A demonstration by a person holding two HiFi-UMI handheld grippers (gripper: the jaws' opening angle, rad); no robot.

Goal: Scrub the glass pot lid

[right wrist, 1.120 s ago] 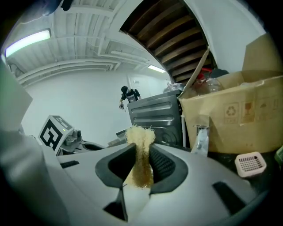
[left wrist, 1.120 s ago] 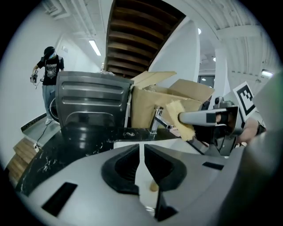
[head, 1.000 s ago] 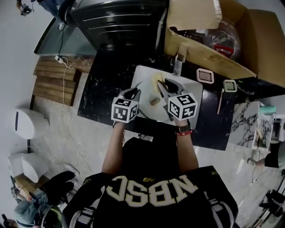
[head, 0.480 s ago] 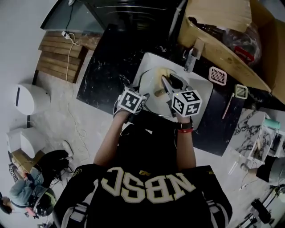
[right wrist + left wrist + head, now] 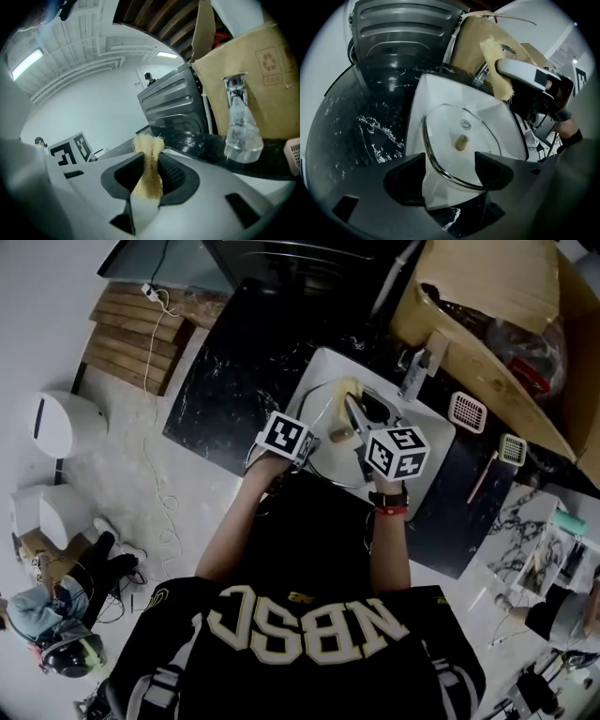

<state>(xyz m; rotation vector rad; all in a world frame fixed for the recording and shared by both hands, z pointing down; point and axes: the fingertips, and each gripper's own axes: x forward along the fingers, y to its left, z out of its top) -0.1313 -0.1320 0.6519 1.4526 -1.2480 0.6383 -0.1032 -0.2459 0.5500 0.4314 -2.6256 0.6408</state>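
1. Lower centre of the left gripper view: the left gripper [image 5: 451,165] has its jaws spread, having just been opening. The near rim of the glass pot lid [image 5: 443,129] shows in the gap, but no pad presses on it.
2. The lid lies knob-up in the white sink [image 5: 423,91] at the middle of that frame, with the black counter [image 5: 370,126] to its left.
3. Centre of the right gripper view: the right gripper [image 5: 151,171] pinches a yellow scrub pad [image 5: 147,145], its frayed end poking past the fingertips.
4. Likely trouble: the lid is unheld, so the first stroke could send it skating or spinning on the smooth basin and knock it against the sink wall.
5. If the left jaws close off-centre on that thin rim, the glass may tip or slip free.
6. The pad is gripped by a narrow strip. Hard pressure could fold it or drag it out — leaving bare fingertips to scrape the glass.
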